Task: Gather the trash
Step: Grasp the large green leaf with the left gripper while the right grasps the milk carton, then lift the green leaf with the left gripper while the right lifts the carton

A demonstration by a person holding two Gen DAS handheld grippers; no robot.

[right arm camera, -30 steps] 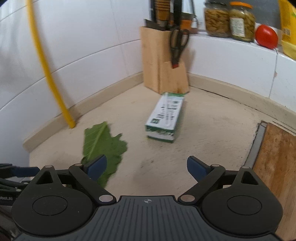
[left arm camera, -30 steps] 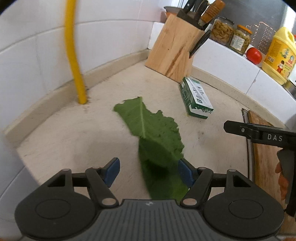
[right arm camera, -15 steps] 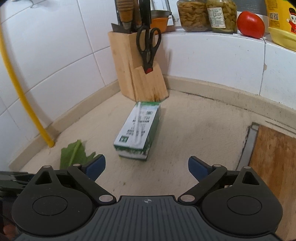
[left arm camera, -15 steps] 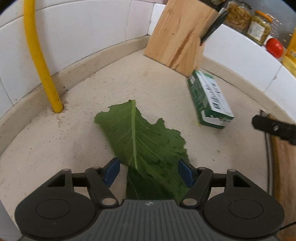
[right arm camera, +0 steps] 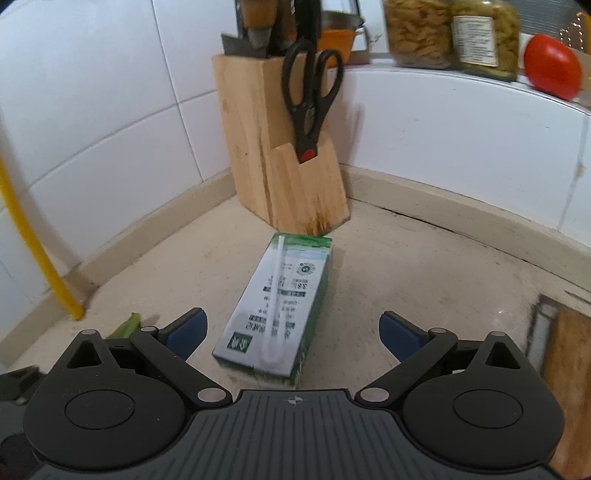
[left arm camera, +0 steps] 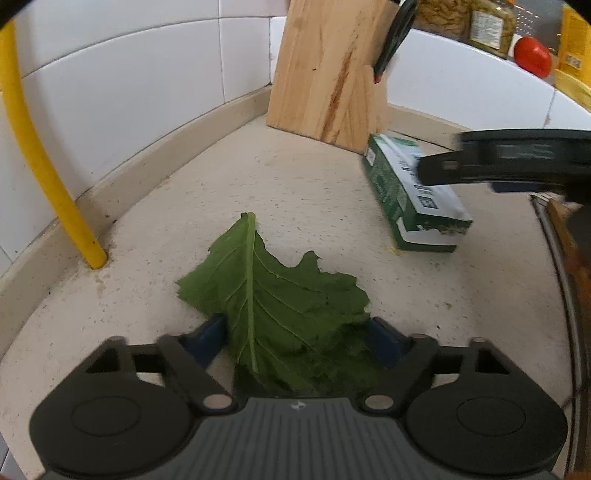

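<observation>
**Both grippers closer over the trash**

Since a second ago the right gripper (right arm camera: 291, 330) has closed in on the green-and-white carton (right arm camera: 275, 310), jaws apart, nothing held. The carton lies before the knife block (right arm camera: 273, 147); "36" is its only legible print. Left of it lies the lettuce leaf (left arm camera: 273, 299), between the left gripper (left arm camera: 295, 334) pads, which just widened, unclamped.

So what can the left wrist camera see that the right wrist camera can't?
Only the left wrist view shows the whole green leaf, lying between the open left tongs, with the right tongs over the carton. Only the right wrist view shows the straw on the carton's top and the knife handles. Both show the green-and-white carton, wooden knife block, black scissors, yellow pipe, jars and tomato.
</observation>
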